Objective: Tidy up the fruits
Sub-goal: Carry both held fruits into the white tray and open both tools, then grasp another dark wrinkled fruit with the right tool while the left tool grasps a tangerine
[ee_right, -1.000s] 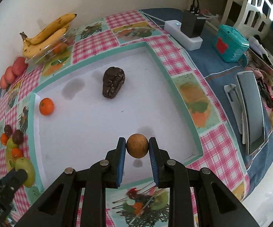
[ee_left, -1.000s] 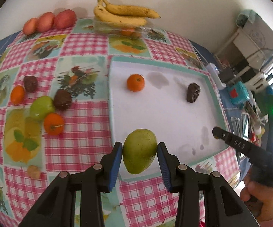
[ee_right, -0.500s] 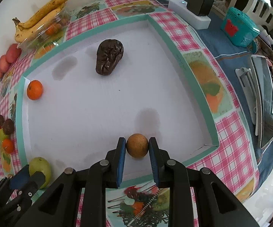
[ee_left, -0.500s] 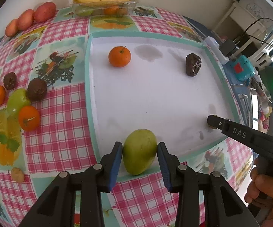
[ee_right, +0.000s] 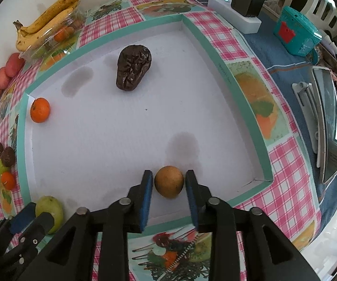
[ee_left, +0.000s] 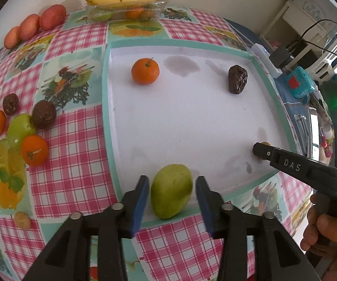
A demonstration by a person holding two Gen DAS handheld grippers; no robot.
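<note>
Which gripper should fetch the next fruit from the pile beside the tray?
Left. The left gripper, open around the green fruit at the tray's left edge, is nearest the pile; the right gripper is at the far corner.

- Between the left gripper (ee_left: 172, 195) fingers sits a green pear-shaped fruit (ee_left: 171, 190), with slim gaps on both sides.
- Ahead of them the white tray floor (ee_left: 180, 117) lies bare up to a round orange mandarin (ee_left: 145, 71) and a wrinkled dark brown fruit (ee_left: 237, 79).
- A small tan round fruit (ee_right: 169, 181) fills the right gripper (ee_right: 168, 183) gap; the teal tray wall (ee_right: 257, 140) stands right of those fingers.
</note>
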